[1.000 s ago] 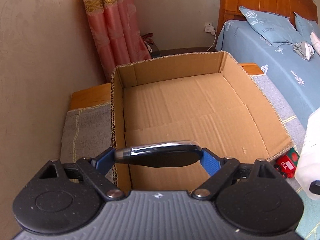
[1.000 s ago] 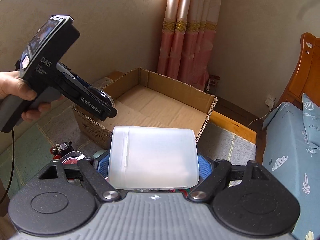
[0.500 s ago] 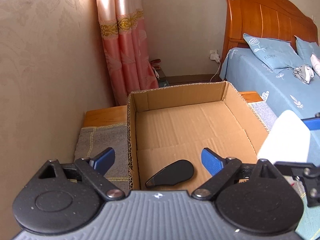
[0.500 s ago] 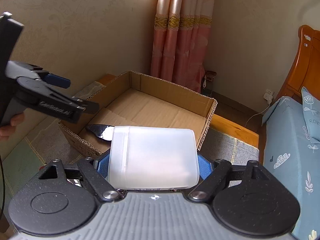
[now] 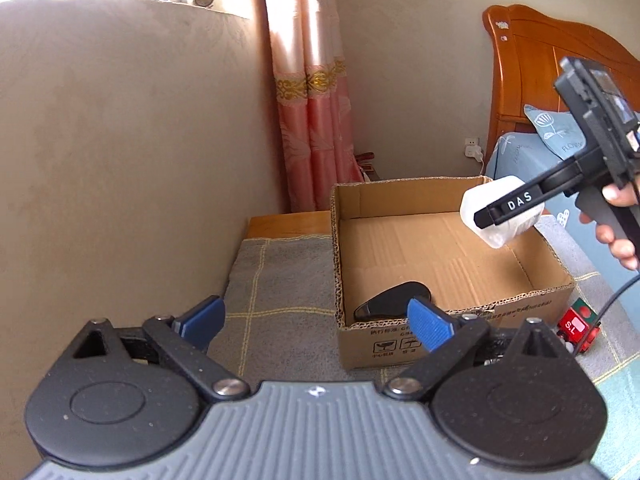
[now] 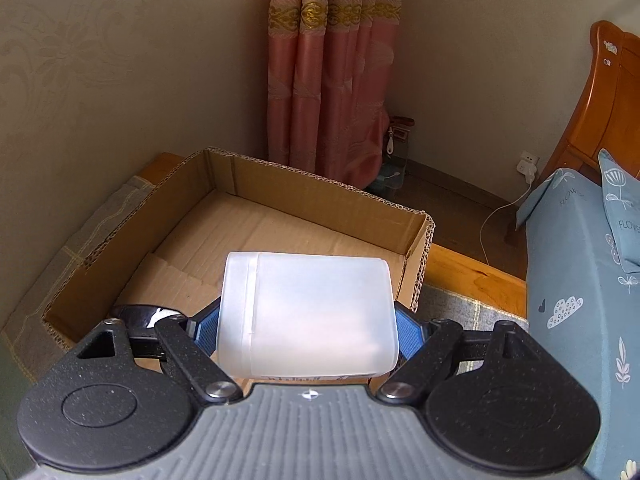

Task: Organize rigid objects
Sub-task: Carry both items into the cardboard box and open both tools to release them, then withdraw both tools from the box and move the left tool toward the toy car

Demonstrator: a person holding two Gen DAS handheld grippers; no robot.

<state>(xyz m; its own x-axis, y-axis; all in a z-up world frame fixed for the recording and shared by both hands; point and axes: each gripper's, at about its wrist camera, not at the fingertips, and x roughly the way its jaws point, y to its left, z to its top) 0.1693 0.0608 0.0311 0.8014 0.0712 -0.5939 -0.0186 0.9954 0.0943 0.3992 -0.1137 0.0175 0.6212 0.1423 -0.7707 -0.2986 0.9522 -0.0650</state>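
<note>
An open cardboard box (image 5: pixel 452 320) stands on a grey checked cloth; it also shows in the right wrist view (image 6: pixel 312 196). A black glossy object (image 5: pixel 390 300) lies in the box's near left corner and shows in the right wrist view (image 6: pixel 140 314). My left gripper (image 5: pixel 316 320) is open and empty, back from the box's near left side. My right gripper (image 6: pixel 308 328) is shut on a white translucent plastic container (image 6: pixel 308 312) and holds it above the box's right part; the container shows in the left wrist view (image 5: pixel 500 216).
A red toy vehicle (image 5: pixel 576 326) sits on the cloth just right of the box. A beige wall (image 5: pixel 120 160) runs along the left. A pink curtain (image 5: pixel 316 120) hangs behind the box. A bed with blue bedding (image 6: pixel 580 280) lies to the right.
My left gripper opened, dropped the black object into the box and pulled back and up. My right gripper carried the white container over the box.
</note>
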